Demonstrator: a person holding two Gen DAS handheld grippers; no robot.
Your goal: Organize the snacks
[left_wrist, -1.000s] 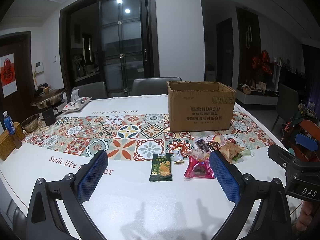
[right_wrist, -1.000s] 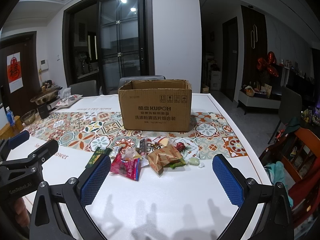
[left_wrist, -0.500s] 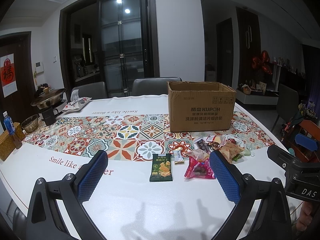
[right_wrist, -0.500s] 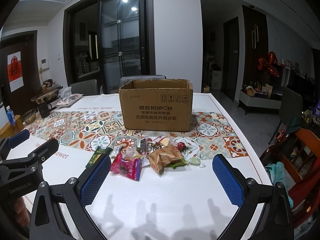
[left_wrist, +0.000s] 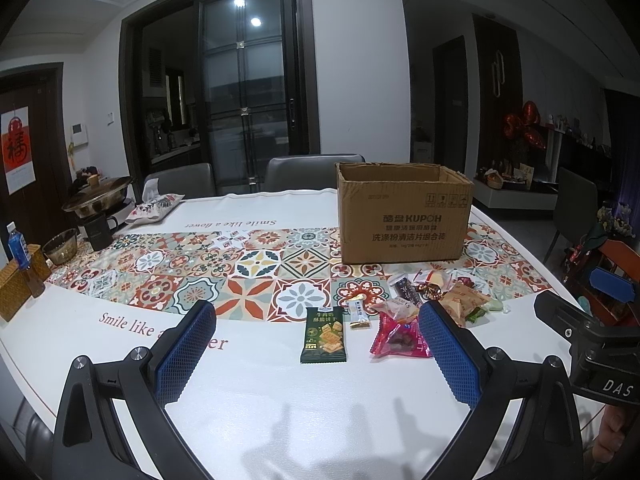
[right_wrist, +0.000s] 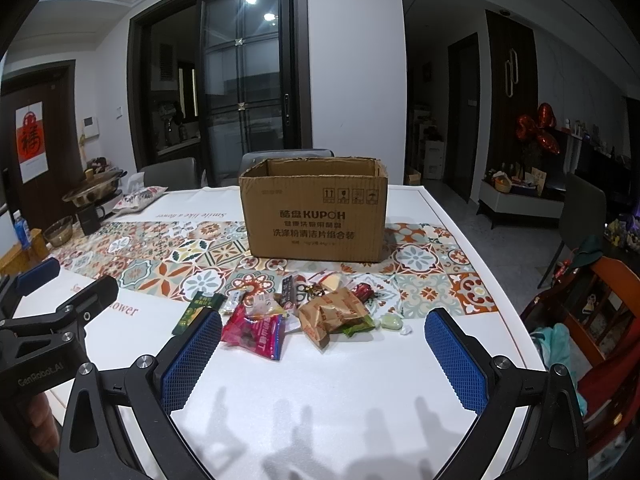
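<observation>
Nothing among the snacks has shifted since the earlier frames; the right wrist view shows box and pile a touch lower and larger than a second ago.

Left wrist view: left gripper [left_wrist: 312,356] hovers over the white surface [left_wrist: 256,408], its two blue fingers [left_wrist: 186,354] wide apart, nothing between them. One green cracker packet [left_wrist: 323,335] lies flat ahead, alone. Just right of it, one small white-and-gold stick packet [left_wrist: 358,314]. One pink bag [left_wrist: 400,338] sits beside the right finger. Behind it, a loose pile of small wrapped sweets, count unclear. One open cardboard box [left_wrist: 402,220] stands upright on the patterned runner [left_wrist: 224,268], behind the pile. Right gripper's black body shows at the right edge.

Right wrist view: right gripper [right_wrist: 324,356] also hovers, fingers [right_wrist: 456,358] wide apart, empty. Pile lies between them and the box [right_wrist: 314,216]: pink bag [right_wrist: 256,330], one tan packet [right_wrist: 334,314], one pale green sweet [right_wrist: 391,322], one red sweet [right_wrist: 363,290]. Green packet [right_wrist: 198,310] lies at the pile's left. Two grey chairs [right_wrist: 170,174] stand behind the surface.
</observation>
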